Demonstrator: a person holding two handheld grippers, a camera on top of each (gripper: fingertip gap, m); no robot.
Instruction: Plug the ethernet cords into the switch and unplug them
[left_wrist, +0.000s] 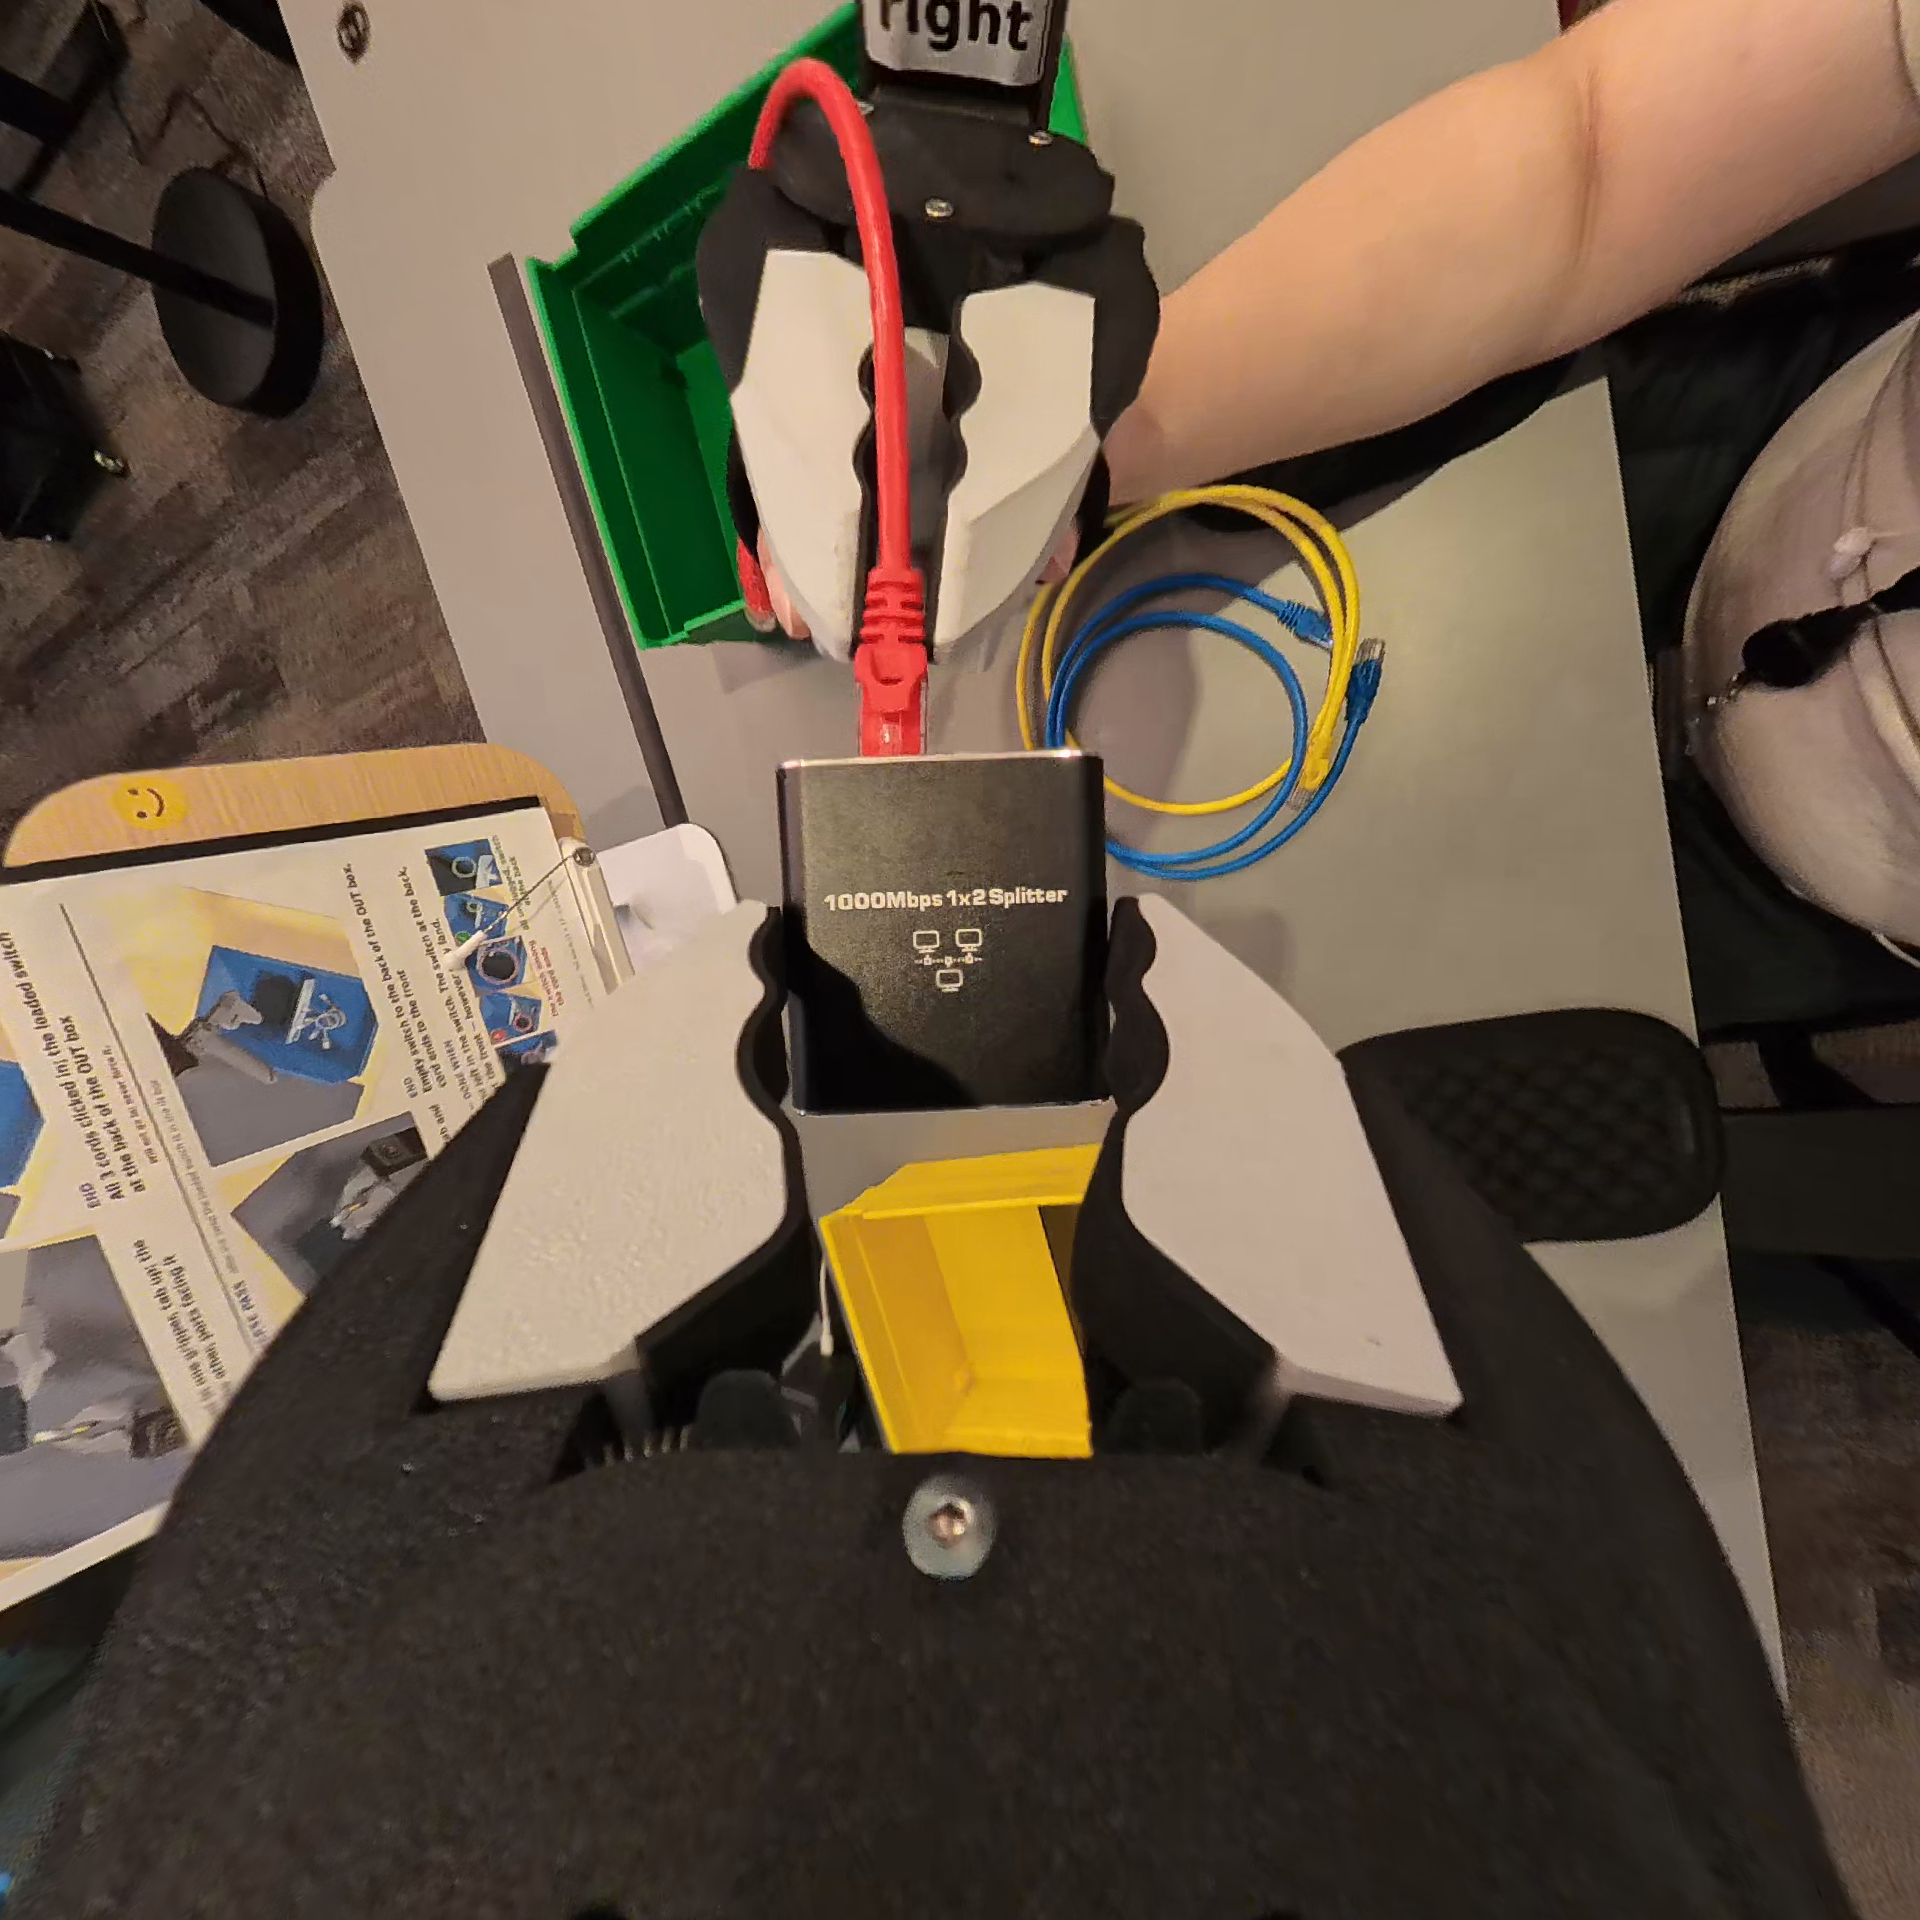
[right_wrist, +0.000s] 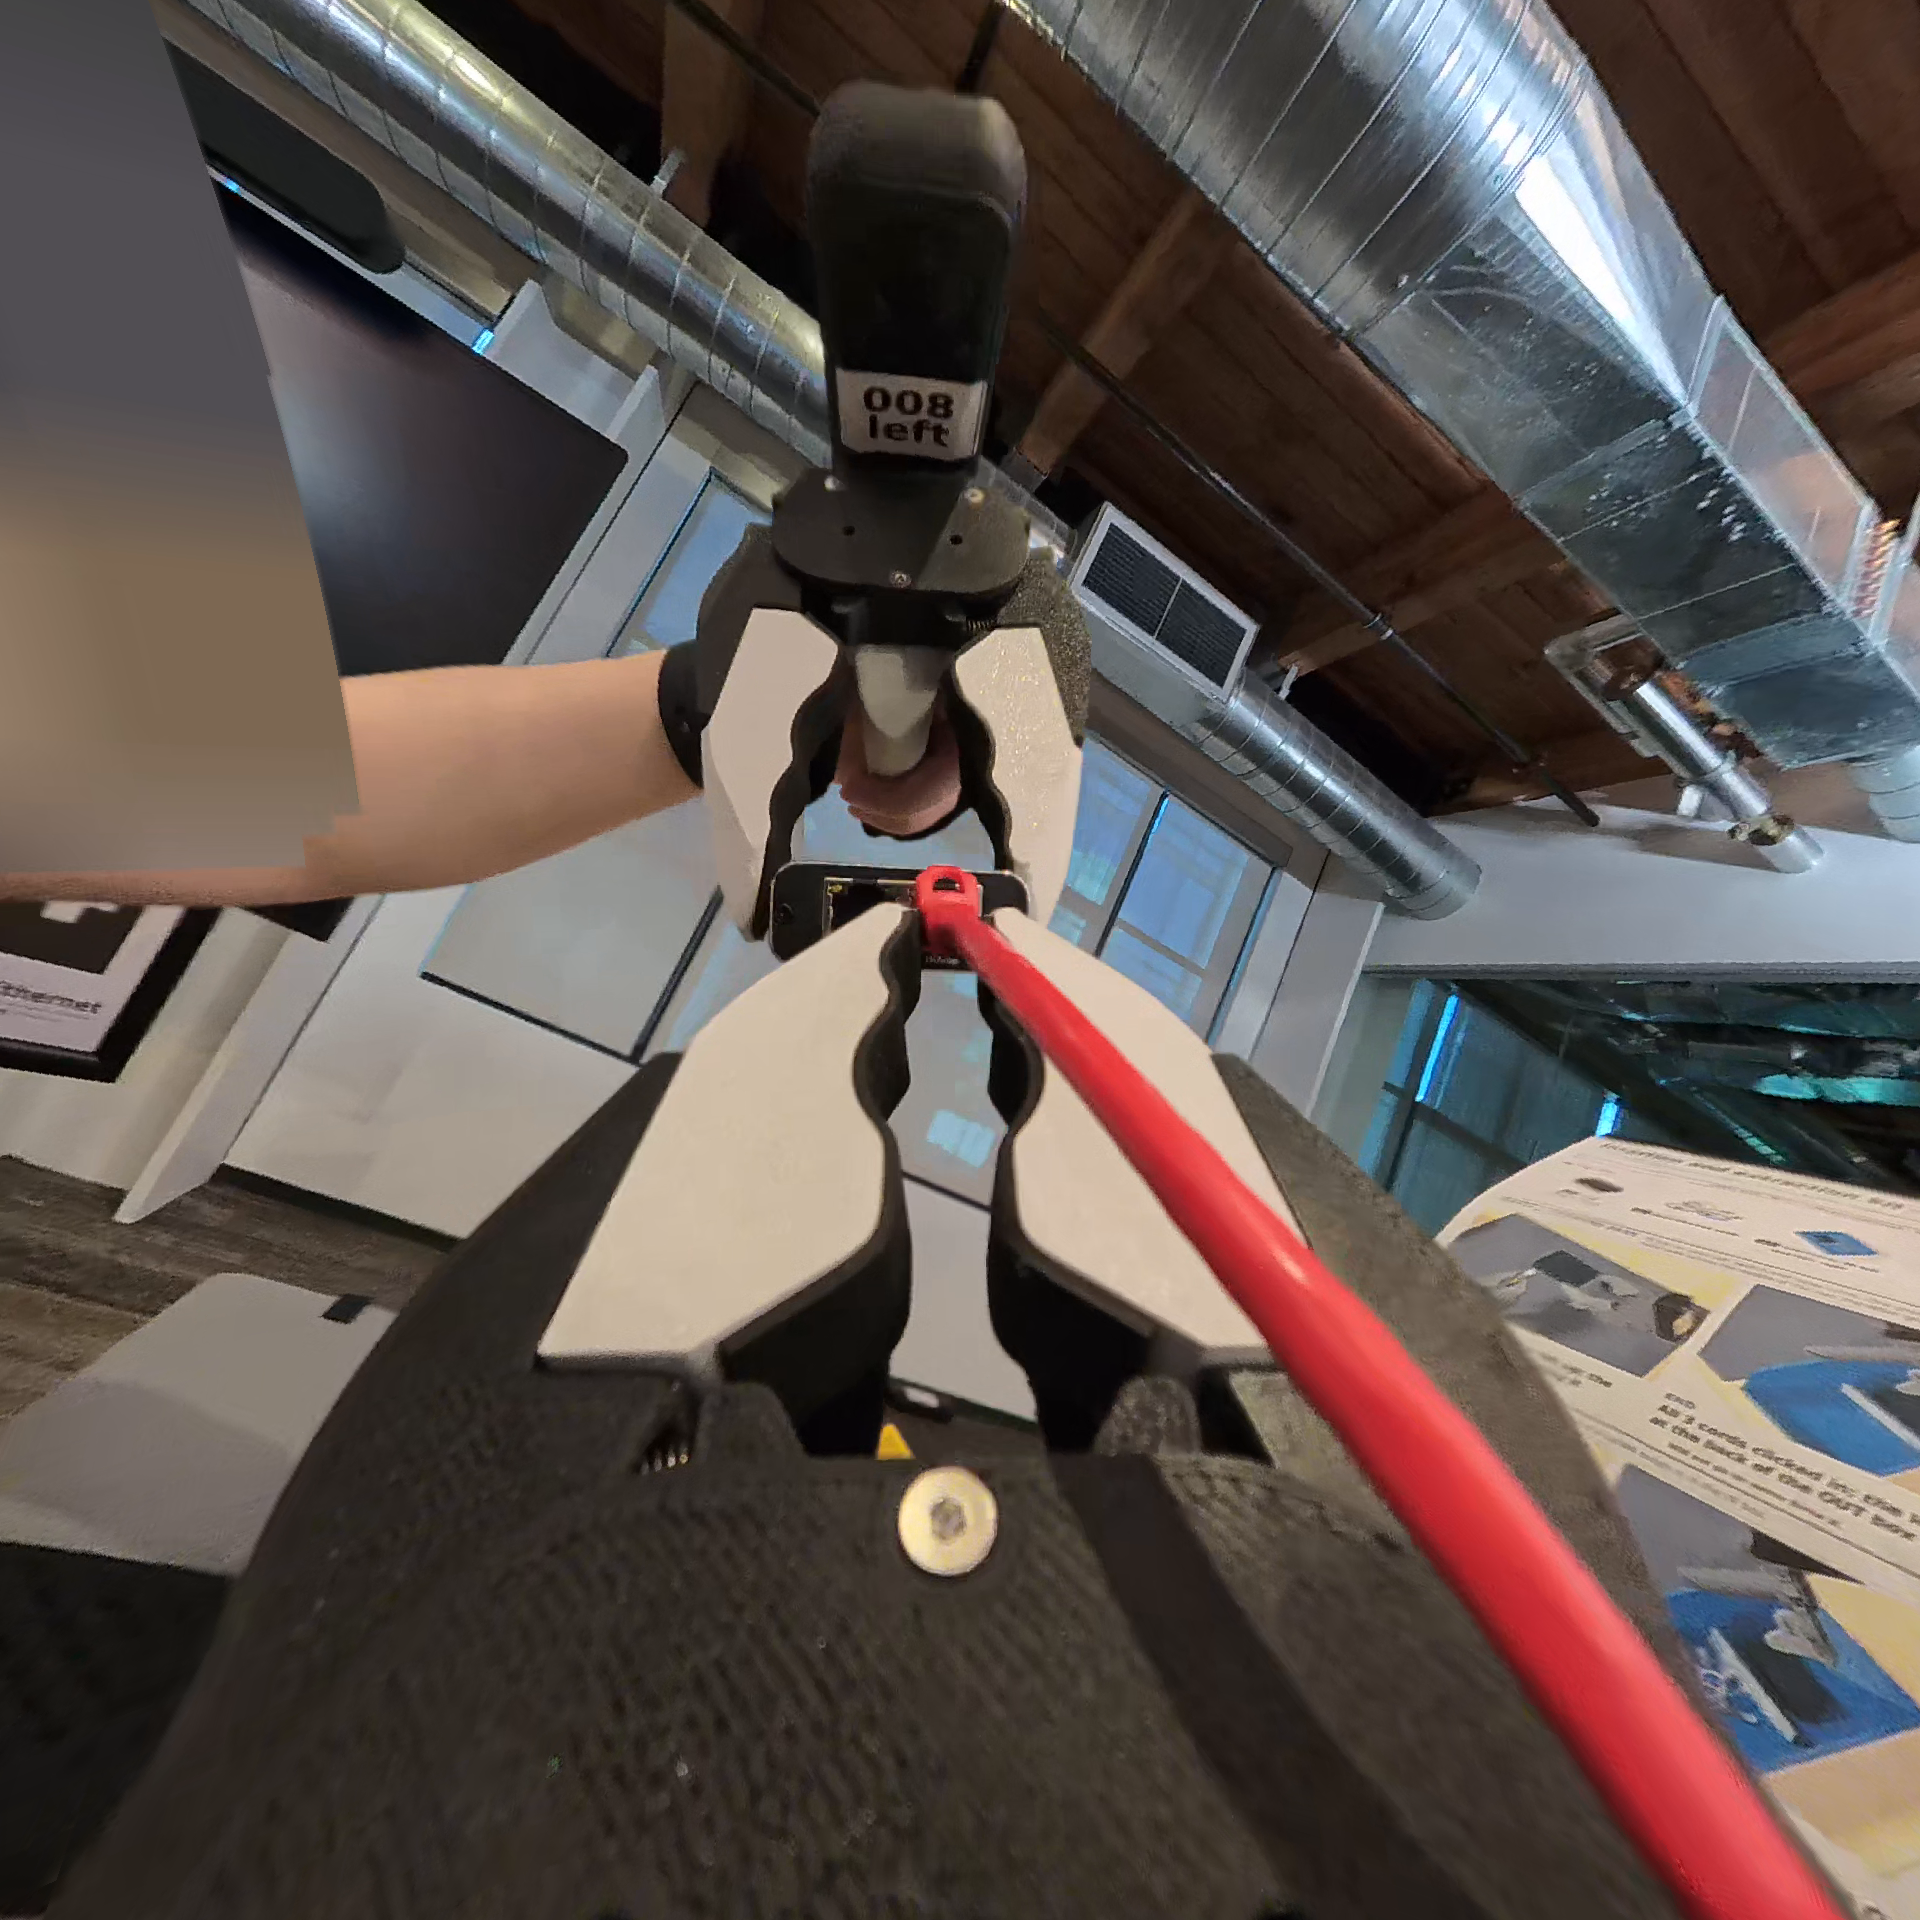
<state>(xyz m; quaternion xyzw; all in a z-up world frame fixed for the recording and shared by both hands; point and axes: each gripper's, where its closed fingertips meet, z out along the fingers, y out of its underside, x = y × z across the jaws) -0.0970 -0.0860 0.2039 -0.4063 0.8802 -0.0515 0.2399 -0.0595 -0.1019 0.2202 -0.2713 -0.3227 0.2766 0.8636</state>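
My left gripper (left_wrist: 943, 966) is shut on the black switch (left_wrist: 940, 935), a small box with white print, and holds it above the grey table (left_wrist: 1455, 935). My right gripper (right_wrist: 948, 920) faces it and is shut on the red ethernet cord (right_wrist: 1299, 1278) just behind its plug (left_wrist: 888, 675). The plug's tip sits at the switch's far face, at a port (right_wrist: 940, 888). The red cord loops back over the right gripper (left_wrist: 894, 613). I cannot tell how deep the plug is seated.
A yellow cord (left_wrist: 1340, 582) and a blue cord (left_wrist: 1288, 717) lie coiled on the table at the right. A green bin (left_wrist: 634, 416) stands behind the right gripper. A yellow bin (left_wrist: 966, 1320) sits below the switch. An instruction sheet (left_wrist: 260, 1039) lies at the left. A person's arm (left_wrist: 1455, 260) reaches in. My right fingertips sit around 5 cm from my left ones.
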